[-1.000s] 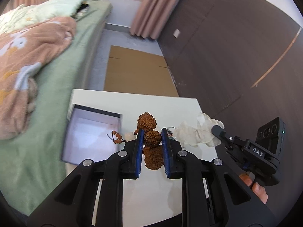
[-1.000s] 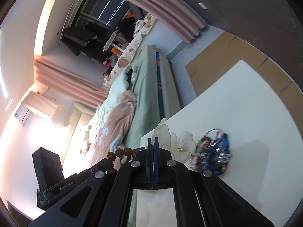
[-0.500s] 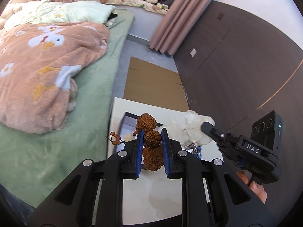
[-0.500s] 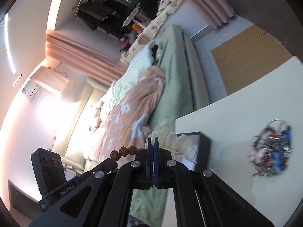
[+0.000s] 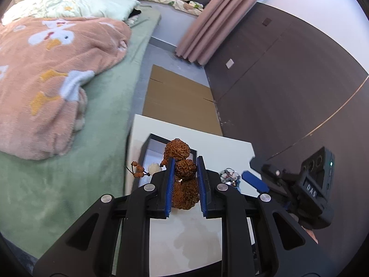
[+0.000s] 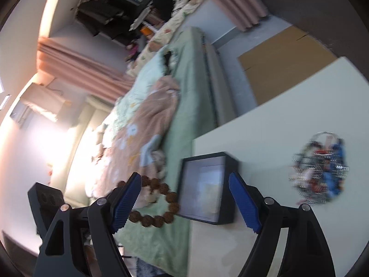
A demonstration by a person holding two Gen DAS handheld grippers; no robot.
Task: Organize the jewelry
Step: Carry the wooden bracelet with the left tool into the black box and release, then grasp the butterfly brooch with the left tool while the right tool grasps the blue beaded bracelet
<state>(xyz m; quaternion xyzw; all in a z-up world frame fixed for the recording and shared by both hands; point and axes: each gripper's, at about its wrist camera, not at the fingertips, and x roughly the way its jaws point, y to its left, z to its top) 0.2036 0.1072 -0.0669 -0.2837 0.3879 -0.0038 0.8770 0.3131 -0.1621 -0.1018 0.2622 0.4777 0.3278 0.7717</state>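
A bracelet of knobbly brown beads (image 5: 185, 169) hangs from my left gripper (image 5: 185, 161), which is shut on one bead above the table's left edge. In the right wrist view the bracelet (image 6: 159, 207) hangs as a ring just left of a black box with a pale inside (image 6: 230, 161). My right gripper (image 6: 184, 176) is opening, its blue pads wide apart with nothing between them, and the box lies on the table beyond them. In the left wrist view the box (image 5: 161, 138) shows behind the beads, and the right gripper (image 5: 252, 172) is at the right.
A tangle of colourful jewellery (image 6: 320, 177) lies on the white table (image 6: 288, 115) right of the box. A bed with a green sheet and pink blanket (image 5: 57, 80) runs along the table's left side. Flat cardboard (image 5: 175, 101) lies on the floor beyond.
The right gripper's jaws have gone from shut to wide apart, and the white crumpled wrap at their tips is gone from view. Both views have swung towards the bed, and the box has come before the right gripper.
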